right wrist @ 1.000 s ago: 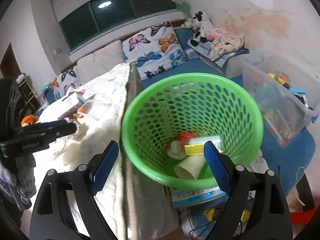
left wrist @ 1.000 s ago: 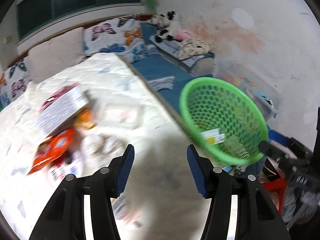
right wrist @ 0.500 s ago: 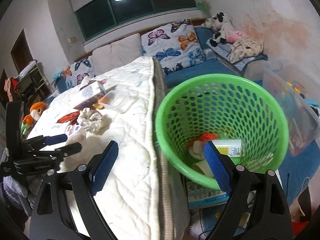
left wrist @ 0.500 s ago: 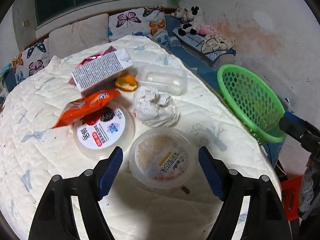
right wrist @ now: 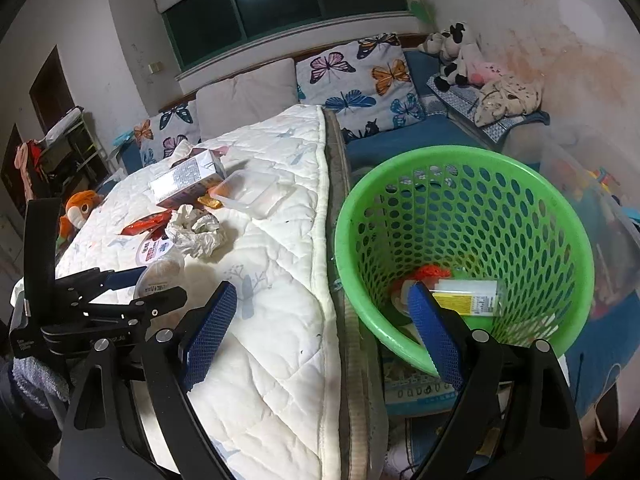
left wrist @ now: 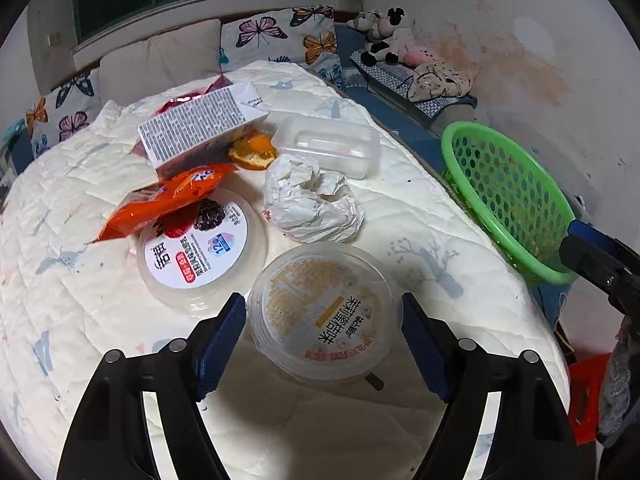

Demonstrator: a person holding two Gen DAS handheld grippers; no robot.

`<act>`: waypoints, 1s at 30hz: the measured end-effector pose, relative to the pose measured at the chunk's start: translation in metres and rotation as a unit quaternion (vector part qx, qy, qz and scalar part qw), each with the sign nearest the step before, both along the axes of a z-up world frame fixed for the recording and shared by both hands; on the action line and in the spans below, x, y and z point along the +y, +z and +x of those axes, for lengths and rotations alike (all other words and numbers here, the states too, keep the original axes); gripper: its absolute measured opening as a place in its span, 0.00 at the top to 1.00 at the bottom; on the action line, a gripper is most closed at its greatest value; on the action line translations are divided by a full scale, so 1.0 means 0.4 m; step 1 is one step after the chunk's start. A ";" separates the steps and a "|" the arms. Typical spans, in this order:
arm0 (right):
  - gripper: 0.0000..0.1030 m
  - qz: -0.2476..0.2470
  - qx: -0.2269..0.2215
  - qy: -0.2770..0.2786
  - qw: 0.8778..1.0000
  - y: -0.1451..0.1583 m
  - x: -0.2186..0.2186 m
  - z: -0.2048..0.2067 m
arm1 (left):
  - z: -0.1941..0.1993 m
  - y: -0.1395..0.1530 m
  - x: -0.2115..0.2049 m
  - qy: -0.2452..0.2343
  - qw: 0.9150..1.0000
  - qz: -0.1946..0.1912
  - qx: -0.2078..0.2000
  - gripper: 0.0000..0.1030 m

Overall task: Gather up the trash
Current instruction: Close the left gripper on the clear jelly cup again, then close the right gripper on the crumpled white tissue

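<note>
1. Straddling a round plastic tub (left wrist: 324,312) near the bed's (left wrist: 420,200) front edge, the left gripper (left wrist: 322,328) is wide, having just been opening; pads beside it, not pressing.
2. Lying label-up behind: a second tub (left wrist: 200,248), an orange wrapper (left wrist: 164,200), crumpled paper (left wrist: 312,200).
3. Farther back, a carton (left wrist: 204,128) lies lengthwise across the bed.
4. The right gripper (right wrist: 320,336) gapes empty by the green basket (right wrist: 464,160) off the right edge.

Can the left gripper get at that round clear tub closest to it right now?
Probably yes: the left gripper is open with the clear tub already between its fingers, nothing blocking.
</note>
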State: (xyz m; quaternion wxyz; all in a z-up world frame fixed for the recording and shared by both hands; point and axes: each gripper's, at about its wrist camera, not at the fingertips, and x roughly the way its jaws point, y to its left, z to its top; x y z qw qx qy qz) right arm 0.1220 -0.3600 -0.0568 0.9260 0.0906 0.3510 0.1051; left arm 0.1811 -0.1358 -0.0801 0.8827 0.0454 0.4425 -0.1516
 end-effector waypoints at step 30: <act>0.26 0.037 0.039 0.135 0.989 -0.021 0.283 0.202 | -0.079 0.092 0.249 0.081 0.995 -0.041 -0.043 0.36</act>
